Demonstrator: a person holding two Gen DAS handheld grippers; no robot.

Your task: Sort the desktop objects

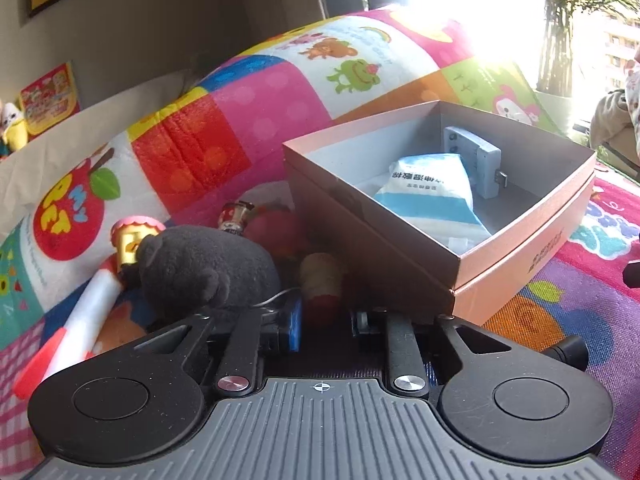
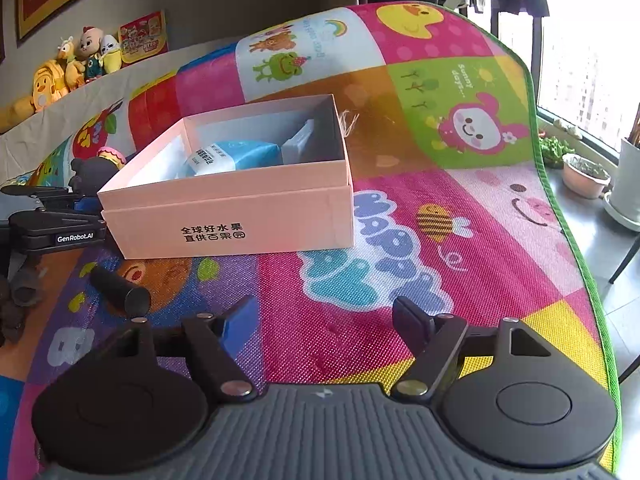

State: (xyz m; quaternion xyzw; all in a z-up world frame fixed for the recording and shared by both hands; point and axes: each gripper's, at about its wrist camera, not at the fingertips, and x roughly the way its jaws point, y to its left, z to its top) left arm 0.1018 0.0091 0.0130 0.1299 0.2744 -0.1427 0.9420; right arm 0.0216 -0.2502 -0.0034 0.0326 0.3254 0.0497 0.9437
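A pink cardboard box [image 1: 520,248] [image 2: 240,216] stands open on the colourful mat; inside lie a blue-and-white wipes pack [image 1: 424,192] [image 2: 236,156] and a pale blue charger [image 1: 472,156]. My left gripper [image 1: 326,320] is open, low at the box's left side, its fingers around a cork with a red end [image 1: 322,284] without closing on it. A dark plush bear [image 1: 204,268], a white-and-red marker [image 1: 76,328] and small figurines [image 1: 134,240] lie to its left. My right gripper [image 2: 324,320] is open and empty in front of the box.
The left gripper's body [image 2: 44,216] shows at the left of the right wrist view. A black cylinder [image 2: 120,288] lies on the mat in front of the box. The mat's green edge [image 2: 560,208] drops off at the right, with plant pots [image 2: 586,176] beyond. Plush toys [image 2: 80,60] sit on a ledge.
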